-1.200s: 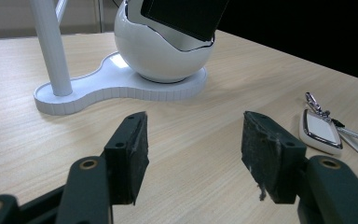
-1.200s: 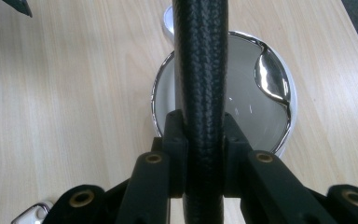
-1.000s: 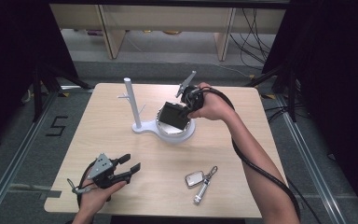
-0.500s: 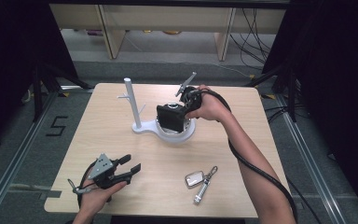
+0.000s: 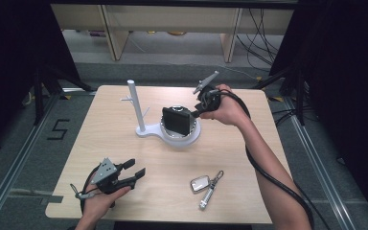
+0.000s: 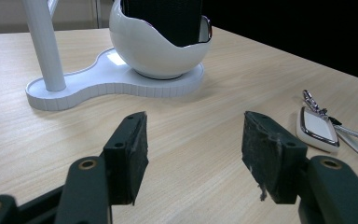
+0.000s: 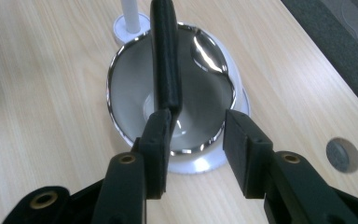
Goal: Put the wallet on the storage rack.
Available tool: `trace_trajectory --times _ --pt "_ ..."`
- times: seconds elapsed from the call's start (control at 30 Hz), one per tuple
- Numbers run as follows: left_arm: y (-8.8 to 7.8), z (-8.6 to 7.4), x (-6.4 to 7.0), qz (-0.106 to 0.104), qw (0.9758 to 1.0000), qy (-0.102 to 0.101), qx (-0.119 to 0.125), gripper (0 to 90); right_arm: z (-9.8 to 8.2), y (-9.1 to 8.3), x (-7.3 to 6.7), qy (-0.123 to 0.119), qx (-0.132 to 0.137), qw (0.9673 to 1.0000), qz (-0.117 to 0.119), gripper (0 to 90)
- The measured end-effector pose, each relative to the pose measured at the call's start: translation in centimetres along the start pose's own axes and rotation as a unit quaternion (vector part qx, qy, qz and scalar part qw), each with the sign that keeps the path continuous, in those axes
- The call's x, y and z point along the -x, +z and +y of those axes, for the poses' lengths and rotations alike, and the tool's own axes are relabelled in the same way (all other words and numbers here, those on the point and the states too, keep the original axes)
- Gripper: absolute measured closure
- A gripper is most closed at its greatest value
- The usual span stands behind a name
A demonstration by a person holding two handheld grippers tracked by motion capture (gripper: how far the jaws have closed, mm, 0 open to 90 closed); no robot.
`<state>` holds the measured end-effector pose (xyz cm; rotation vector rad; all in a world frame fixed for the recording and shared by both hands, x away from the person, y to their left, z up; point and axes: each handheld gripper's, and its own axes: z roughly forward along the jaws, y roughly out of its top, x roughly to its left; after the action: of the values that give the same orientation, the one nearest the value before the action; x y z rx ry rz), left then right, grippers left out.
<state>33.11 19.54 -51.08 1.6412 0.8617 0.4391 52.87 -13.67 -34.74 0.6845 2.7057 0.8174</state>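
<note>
The right gripper, its jaws just opened and parted, sits at the black wallet standing upright in the white bowl; the left gripper waits open, well apart.

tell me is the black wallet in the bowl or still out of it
In. The black wallet stands on edge inside the chrome-rimmed white bowl. The right tool has just been opening; its pads no longer squeeze it.
</note>
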Motion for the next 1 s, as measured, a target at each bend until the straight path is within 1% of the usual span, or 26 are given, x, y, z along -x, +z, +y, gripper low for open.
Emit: trace_trajectory --times 0.03,0.1,0.13,0.17,0.2,0.23,0.27,0.3,0.33,0.37,0.4,0.43,0.47,0.53,0.57,0.63,0.67,0.7,0.77,0.83,0.87,0.9,0.93,0.97,1.0 --pt "0.0 0.0 0.0 0.000 1.0000 0.000 0.000 40.2 0.0 0.0 0.0 0.000 0.000 1.0000 0.000 62.4" --pt "0.0 0.0 0.1 0.000 1.0000 -0.001 0.000 40.2 -0.8 -0.4 0.0 0.010 0.001 0.9999 -0.001 62.6" --pt "0.1 0.0 0.1 -0.003 1.0000 -0.003 0.005 40.3 -1.2 -0.6 0.1 0.017 0.000 0.9999 0.000 63.4" --pt "0.0 0.1 0.1 -0.001 1.0000 0.000 0.000 40.2 -2.4 -0.9 0.0 0.043 -0.011 0.9990 0.003 67.0" --pt "0.0 0.1 0.1 -0.001 1.0000 0.000 0.000 40.3 -2.4 -0.9 0.0 0.043 -0.011 0.9990 0.003 67.0" --pt "0.1 0.1 0.2 -0.005 1.0000 -0.001 0.002 40.3 -3.1 -1.0 -0.1 0.053 -0.020 0.9984 0.004 69.4" --pt "0.1 0.0 0.2 -0.005 1.0000 -0.001 0.001 40.5 -4.7 -1.0 -0.2 0.059 -0.042 0.9973 0.012 74.6" --pt "0.3 0.0 0.2 -0.008 1.0000 0.001 0.000 40.8 -5.6 -1.0 -0.4 0.064 -0.052 0.9965 0.014 76.6" --pt "0.3 0.0 0.3 -0.006 1.0000 0.001 -0.005 40.9 -6.4 -1.0 -0.7 0.077 -0.063 0.9949 0.020 78.6" --pt "0.4 0.0 0.3 -0.008 1.0000 0.002 -0.005 41.0 -7.3 -0.9 -0.8 0.077 -0.071 0.9941 0.025 78.9" --pt "0.5 0.0 0.3 -0.013 0.9999 0.001 -0.002 41.0 -8.1 -0.8 -0.9 0.071 -0.077 0.9939 0.033 79.0" --pt "0.5 0.0 0.5 -0.009 0.9999 0.001 -0.006 41.1 -8.9 -0.7 -1.0 0.067 -0.086 0.9930 0.044 78.8" --pt "0.6 0.0 0.5 -0.010 0.9999 0.001 -0.007 41.1 -9.7 -0.7 -1.3 0.074 -0.096 0.9915 0.047 78.3" --pt "0.8 0.0 0.6 -0.016 0.9999 0.003 -0.006 41.1 -11.0 -0.7 -1.4 0.069 -0.109 0.9901 0.054 76.8" --pt "0.8 0.0 0.7 -0.012 0.9999 0.004 -0.010 41.1 -11.6 -0.7 -1.4 0.063 -0.114 0.9897 0.059 76.2" --pt "0.9 0.1 0.8 -0.015 0.9998 0.004 -0.009 41.1 -12.8 -0.6 -1.4 0.055 -0.118 0.9888 0.072 74.2" --pt "0.9 0.1 0.9 -0.016 0.9998 0.004 -0.008 41.0 -13.3 -0.5 -1.5 0.058 -0.122 0.9877 0.079 73.4" --pt "0.9 0.1 0.9 -0.016 0.9998 0.006 -0.010 41.0 -13.7 -0.5 -1.6 0.061 -0.125 0.9866 0.085 72.4" --pt "0.9 0.1 1.0 -0.017 0.9998 0.006 -0.010 41.0 -14.5 -0.3 -1.7 0.059 -0.131 0.9853 0.092 70.8" --pt "1.0 0.1 1.0 -0.021 0.9997 0.006 -0.006 41.0 -15.2 -0.1 -1.7 0.059 -0.133 0.9849 0.094 69.7" --pt "1.0 0.1 1.0 -0.021 0.9997 0.006 -0.006 41.0 -15.2 -0.1 -1.7 0.059 -0.133 0.9849 0.094 69.7" --pt "0.9 0.1 1.0 -0.018 0.9998 0.007 -0.010 41.0 -15.7 0.0 -1.9 0.060 -0.136 0.9837 0.101 68.5" --pt "0.9 0.1 1.0 -0.022 0.9997 0.008 -0.006 41.0 -15.9 0.1 -1.8 0.055 -0.136 0.9838 0.102 68.1" --pt "0.9 0.1 1.0 -0.022 0.9997 0.007 -0.005 40.9 -16.1 0.2 -1.9 0.056 -0.138 0.9831 0.106 67.5" --pt "0.9 0.1 1.0 -0.022 0.9997 0.007 -0.005 40.9 -16.2 0.2 -1.9 0.050 -0.139 0.9834 0.104 66.9"
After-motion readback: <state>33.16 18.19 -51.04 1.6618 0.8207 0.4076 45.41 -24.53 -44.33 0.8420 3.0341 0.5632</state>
